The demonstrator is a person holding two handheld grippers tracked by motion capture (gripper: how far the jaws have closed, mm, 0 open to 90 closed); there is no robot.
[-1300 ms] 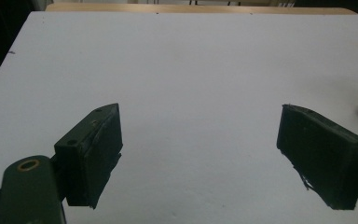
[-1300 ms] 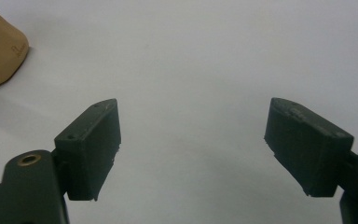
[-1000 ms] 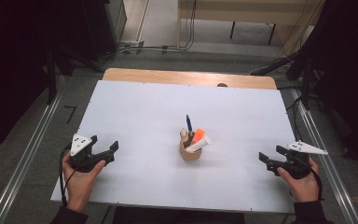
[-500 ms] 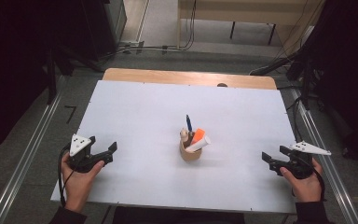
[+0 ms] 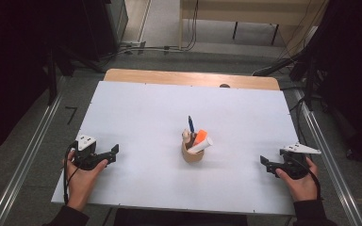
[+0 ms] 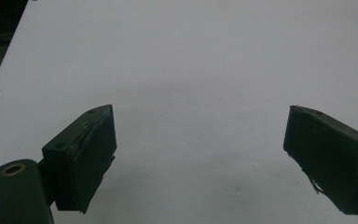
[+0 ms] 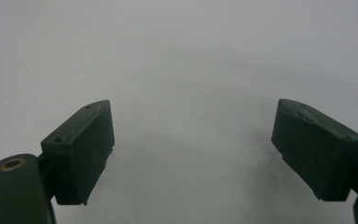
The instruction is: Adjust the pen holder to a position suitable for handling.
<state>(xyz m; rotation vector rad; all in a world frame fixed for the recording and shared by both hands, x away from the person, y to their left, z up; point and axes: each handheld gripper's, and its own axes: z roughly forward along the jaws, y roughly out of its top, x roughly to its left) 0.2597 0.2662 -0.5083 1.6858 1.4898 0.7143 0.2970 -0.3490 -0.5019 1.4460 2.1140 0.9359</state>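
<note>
A dim room with dark equipment and trailing cables is surrounding a white desk (image 5: 169, 113), whose far edge is showing a strip of bare wood. The desk is carrying one group of things, slightly right of centre and nearer the near edge than the far one: a small brown cup (image 5: 193, 154) standing upright, with a blue pen (image 5: 191, 124), an orange marker (image 5: 199, 138) and a white tube (image 5: 201, 145) leaning out of it.

Compared with the frames of a second ago, the cup and its contents are sitting exactly where they were, untouched. Both hands are resting at the near corners, well apart from the cup. The left gripper (image 5: 107, 154) is lying by the near left corner, the right gripper (image 5: 265, 162) by the near right corner, each pointing inward toward the middle.

The fingers of both have just been opening further and are now standing wide apart, with nothing between them; each gripper view is showing bare white desk between the black pads (image 6: 95, 149).

Judgement: both tools are being readied for a reach toward the cup; no grasp is yet under way.
</note>
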